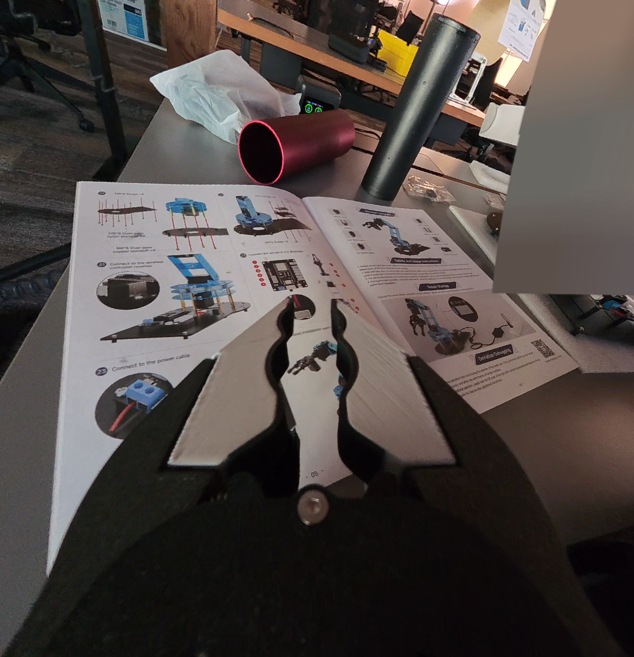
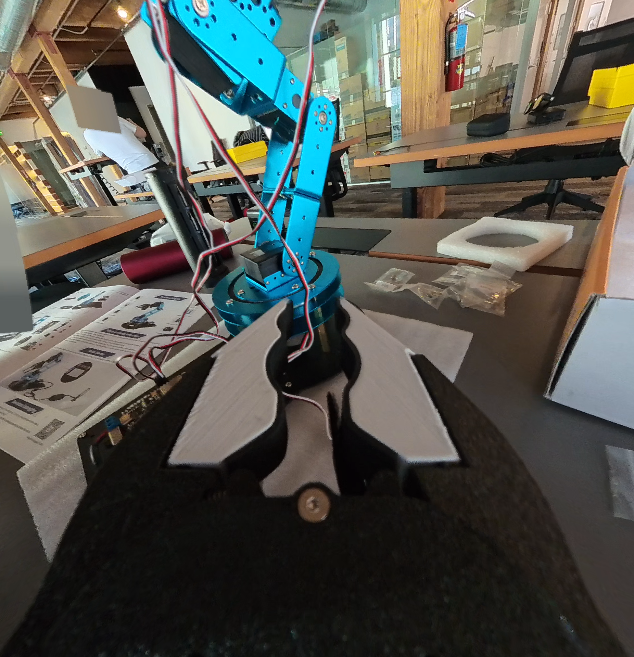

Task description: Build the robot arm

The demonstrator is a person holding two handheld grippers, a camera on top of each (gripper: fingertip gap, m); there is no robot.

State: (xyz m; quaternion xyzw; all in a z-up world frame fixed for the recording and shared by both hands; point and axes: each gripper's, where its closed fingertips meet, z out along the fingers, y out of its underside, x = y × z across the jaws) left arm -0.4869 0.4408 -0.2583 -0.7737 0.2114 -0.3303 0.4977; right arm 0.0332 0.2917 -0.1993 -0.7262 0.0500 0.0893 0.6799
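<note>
Booklet [image 1: 201, 302] pages fill most of what we see from the left wrist view: the open instruction booklet lies flat on the grey table [image 1: 522, 462], and the left gripper [image 1: 311, 305] hangs just above its middle with the jaws a narrow gap apart and nothing between them. Beyond the booklet we see a red tube [image 1: 297, 145] lying on its side with its open mouth toward us, a black cylinder [image 1: 418, 110] standing upright beside it, and crumpled white paper [image 1: 216, 92] behind the tube. From the right wrist view we see the right gripper [image 2: 313, 307] low over a white foam sheet [image 2: 415, 337], its jaws parted a little wider and standing to either side of the dark post under the blue robot arm [image 2: 294, 199]; whether the fingers touch that post we cannot tell. The arm's round blue base [image 2: 244, 302] sits right at the fingertips, and its red, white and black wires [image 2: 201, 270] trail down, one looping between the fingers. Small clear bags of hardware [image 2: 461, 288] lie to the right, near a white foam frame [image 2: 504, 241].
</note>
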